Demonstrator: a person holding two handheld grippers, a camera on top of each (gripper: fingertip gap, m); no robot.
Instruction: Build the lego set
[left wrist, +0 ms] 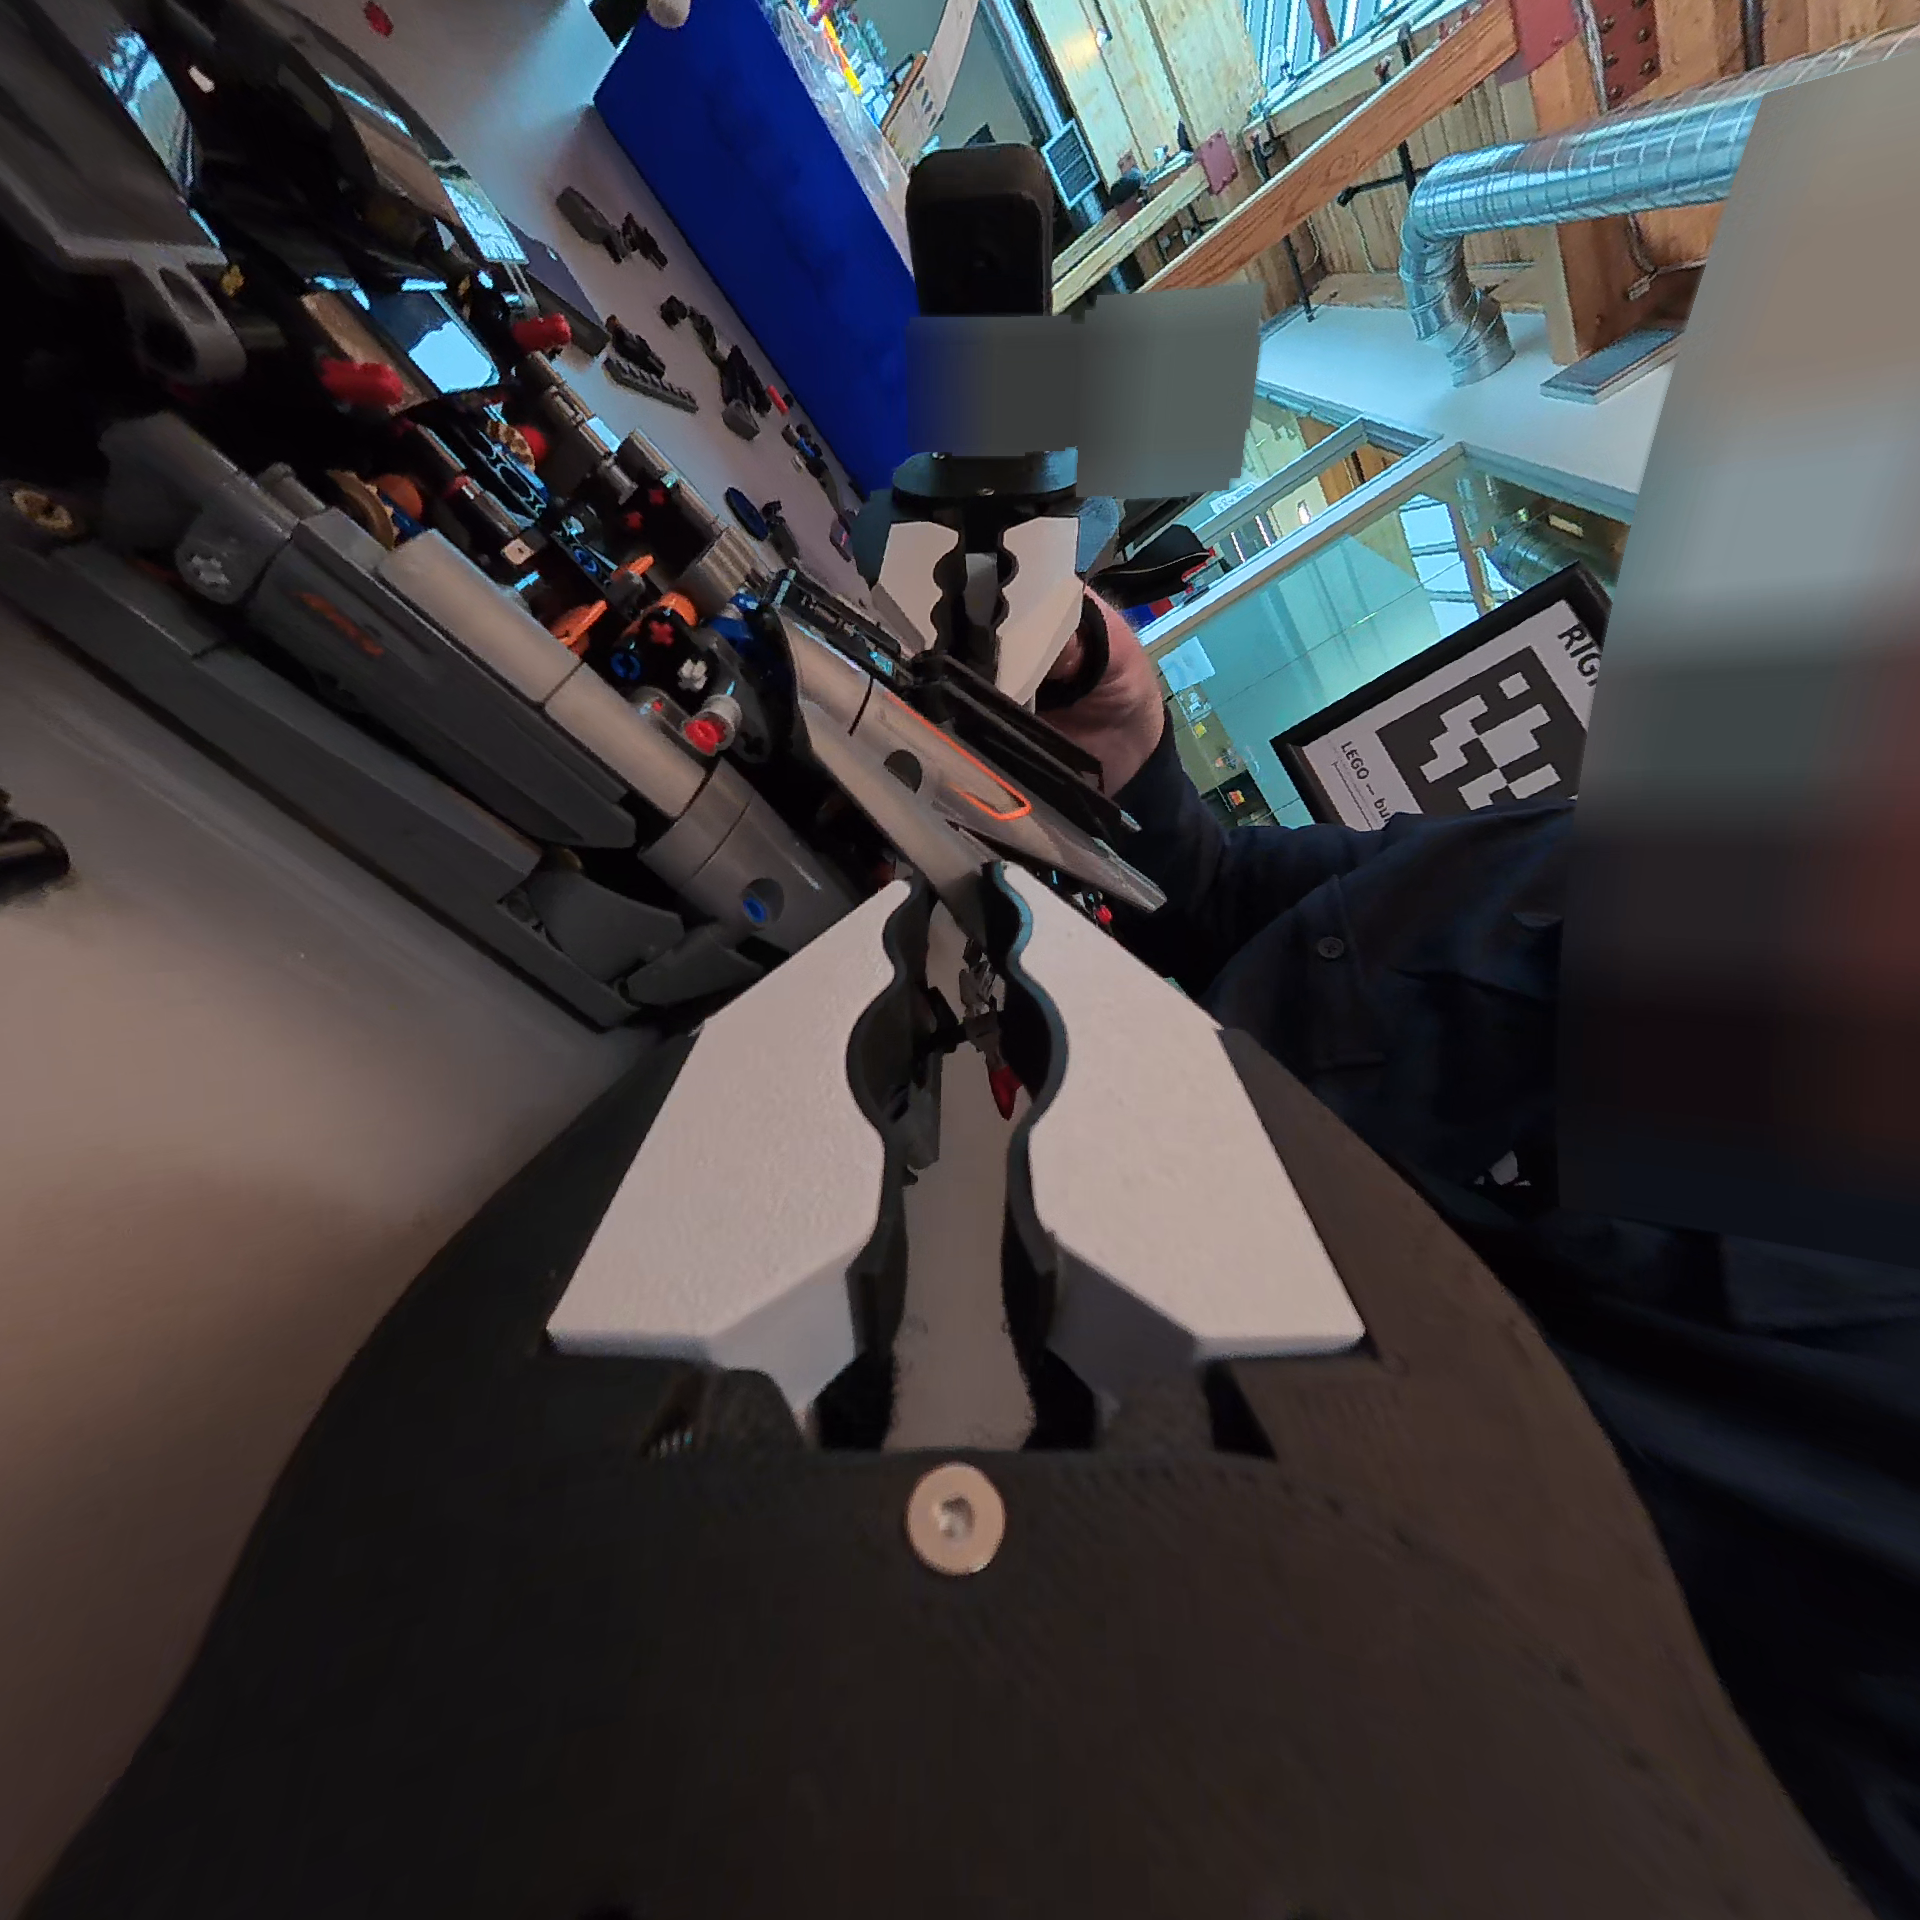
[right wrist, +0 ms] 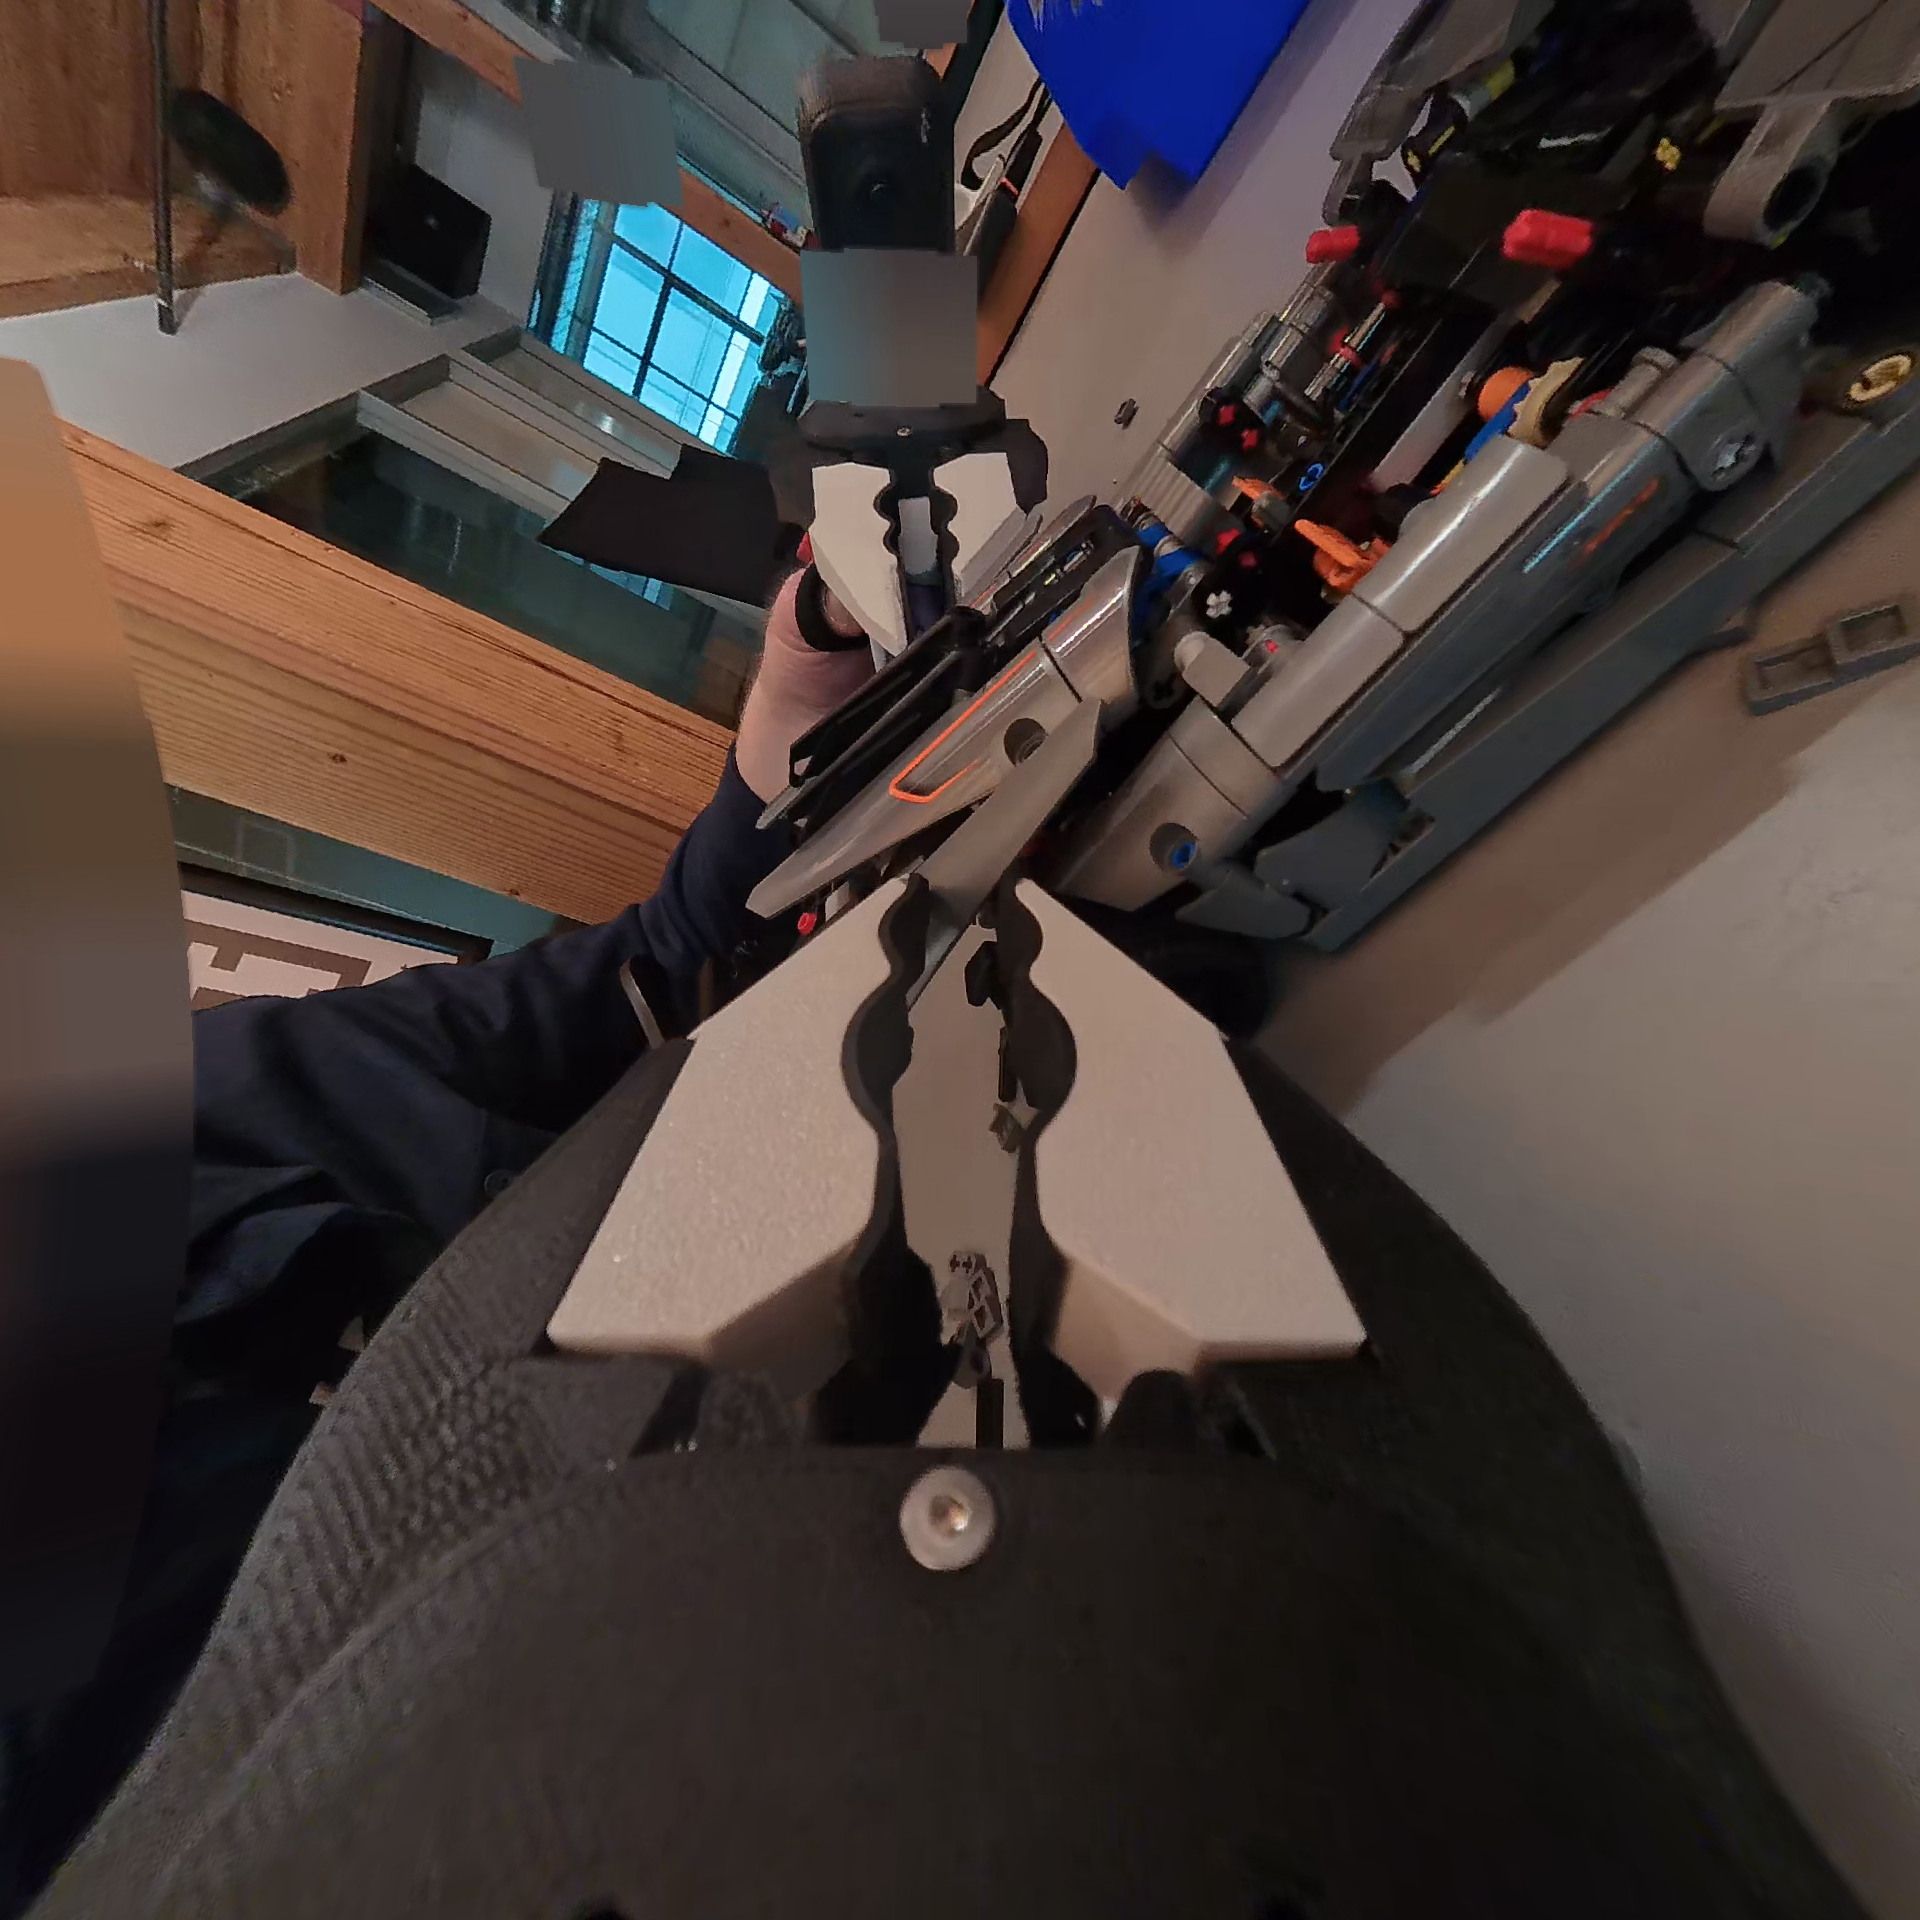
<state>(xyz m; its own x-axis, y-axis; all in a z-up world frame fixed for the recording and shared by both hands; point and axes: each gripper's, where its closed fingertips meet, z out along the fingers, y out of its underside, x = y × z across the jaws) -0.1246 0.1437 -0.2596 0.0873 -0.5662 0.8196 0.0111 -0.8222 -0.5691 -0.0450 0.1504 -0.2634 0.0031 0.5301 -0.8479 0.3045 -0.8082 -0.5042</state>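
The pale grey bench point(left wrist: 208, 1091) carries a large grey brick-built vehicle model with black, red, orange and blue technical parts point(right wrist: 1455, 644), which fills most of the far side in both views. It lies flat, probably so its exposed frame can take the next section.

Raised off the bench at the model's near end is a silver-grey panel assembly with an orange outline stripe and black slatted pieces point(left wrist: 935, 769). Both tools meet on it from opposite ends. The left claw point(left wrist: 961, 904) is drawn narrow with its tips pinching the lower edge of the panel assembly. The right claw point(right wrist: 961, 904) is equally narrow and nips the same assembly from the other side. Holding it at two ends likely keeps it steady and square while it is lined up with the model.

Smaller loose dark bricks and pins point(left wrist: 686, 343) are scattered across the bench beside a blue mat point(left wrist: 758, 208), kept within reach.

A framed card with a black-and-white square marker point(left wrist: 1475, 727) stands behind the person's dark sleeve point(left wrist: 1351, 935); it carries printed writing, which I leave unread.
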